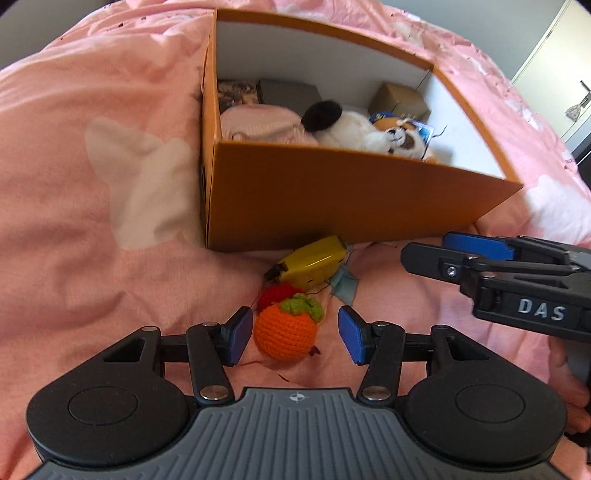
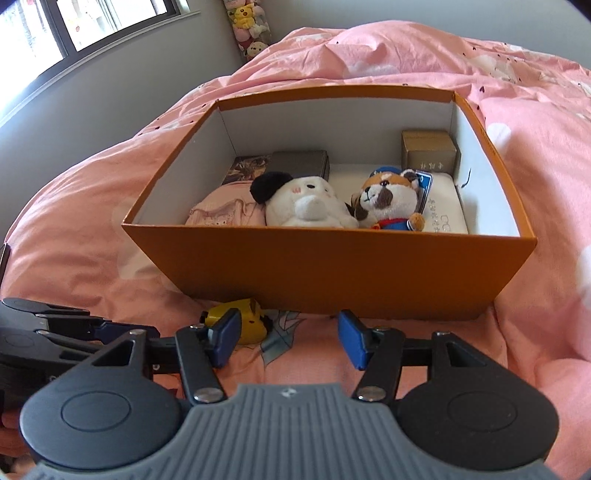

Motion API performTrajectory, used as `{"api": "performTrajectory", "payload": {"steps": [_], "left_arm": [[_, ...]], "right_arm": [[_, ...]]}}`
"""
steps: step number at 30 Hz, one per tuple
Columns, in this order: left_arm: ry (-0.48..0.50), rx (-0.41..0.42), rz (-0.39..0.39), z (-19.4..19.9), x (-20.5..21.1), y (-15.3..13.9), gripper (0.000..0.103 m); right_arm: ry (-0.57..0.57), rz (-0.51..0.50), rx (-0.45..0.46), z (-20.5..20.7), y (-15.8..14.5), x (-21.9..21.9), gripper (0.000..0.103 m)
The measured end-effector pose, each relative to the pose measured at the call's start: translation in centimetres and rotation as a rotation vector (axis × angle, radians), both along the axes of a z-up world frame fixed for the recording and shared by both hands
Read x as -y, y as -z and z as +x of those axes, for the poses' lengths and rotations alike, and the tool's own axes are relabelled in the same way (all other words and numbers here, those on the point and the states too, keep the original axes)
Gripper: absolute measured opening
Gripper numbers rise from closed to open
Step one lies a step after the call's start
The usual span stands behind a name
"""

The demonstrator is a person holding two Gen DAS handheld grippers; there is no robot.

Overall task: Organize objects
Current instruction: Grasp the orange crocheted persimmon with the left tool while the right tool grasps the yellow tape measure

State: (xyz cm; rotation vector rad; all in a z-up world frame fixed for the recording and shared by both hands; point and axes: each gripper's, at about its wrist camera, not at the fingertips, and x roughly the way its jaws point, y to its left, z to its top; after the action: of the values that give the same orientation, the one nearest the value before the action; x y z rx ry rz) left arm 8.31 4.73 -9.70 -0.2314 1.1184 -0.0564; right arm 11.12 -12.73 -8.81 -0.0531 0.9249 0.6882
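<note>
An orange cardboard box stands open on a pink bed; it also shows in the right wrist view. Inside lie a white plush, a fox plush, a pink pouch and small boxes. In front of the box lie a yellow toy, a red crochet ball and an orange crochet fruit. My left gripper is open around the orange fruit. My right gripper is open and empty over the bedding; it shows at the right in the left wrist view.
The pink duvet is rumpled around the box. A window and a column of hanging plush toys are at the far wall. A white wardrobe stands at the far right.
</note>
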Motion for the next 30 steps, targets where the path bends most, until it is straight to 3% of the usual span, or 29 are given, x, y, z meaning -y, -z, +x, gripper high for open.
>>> {"api": "performTrajectory", "payload": {"steps": [11,22,29,30], "left_arm": [[-0.022,-0.062,-0.012,0.9,-0.1,2.1,0.061],[-0.044,-0.059,-0.017,0.6,-0.6,1.7,0.051],[-0.060,-0.008,0.109,-0.9,-1.8,-2.0,0.051],[-0.076,0.001,0.122,-0.7,-2.1,-2.4,0.050]], "right_arm": [[-0.033,-0.006,-0.055,0.7,1.5,-0.9,0.060],[-0.044,-0.013,-0.062,0.7,1.7,-1.2,0.060],[-0.120,-0.022,-0.052,0.4,1.4,-2.6,0.061],[-0.140,-0.029,-0.055,0.4,1.5,-3.1,0.065]]}}
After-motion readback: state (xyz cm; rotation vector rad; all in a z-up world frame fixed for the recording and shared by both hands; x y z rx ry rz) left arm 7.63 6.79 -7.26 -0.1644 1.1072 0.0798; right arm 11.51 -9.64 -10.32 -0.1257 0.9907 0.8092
